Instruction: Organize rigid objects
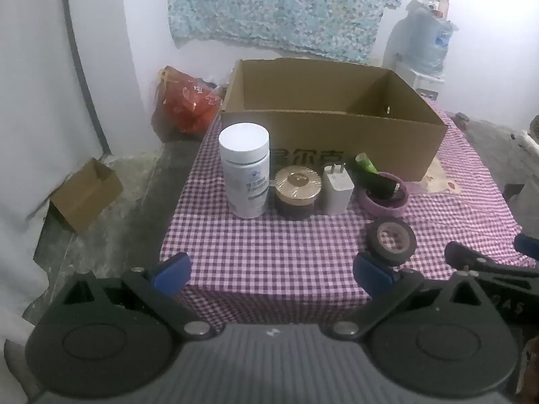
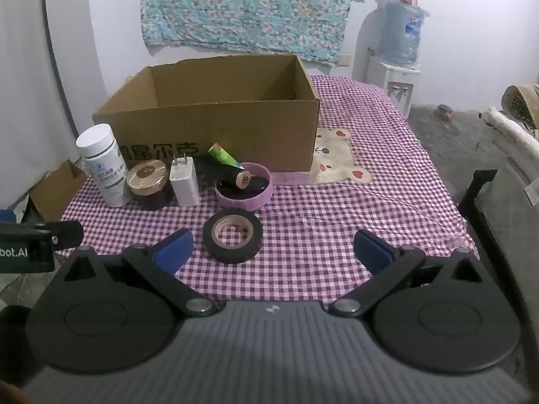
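The left gripper [image 1: 273, 271] and right gripper [image 2: 273, 249] gape wide, holding nothing. The black tape roll [image 2: 233, 235] lies flat before the cardboard box [image 2: 215, 124], whose floor is hidden; the tube [image 2: 229, 163] in the purple ring [image 2: 244, 198] is partly obscured.

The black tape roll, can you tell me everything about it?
The black tape roll is a thick ring of dark, matte tape wound on a pale cardboard core, and the checked cloth shows through its hole. It lies flat on the purple and white checked tablecloth, alone, just in front of the round purple dish and not touching it. Neither gripper holds it.
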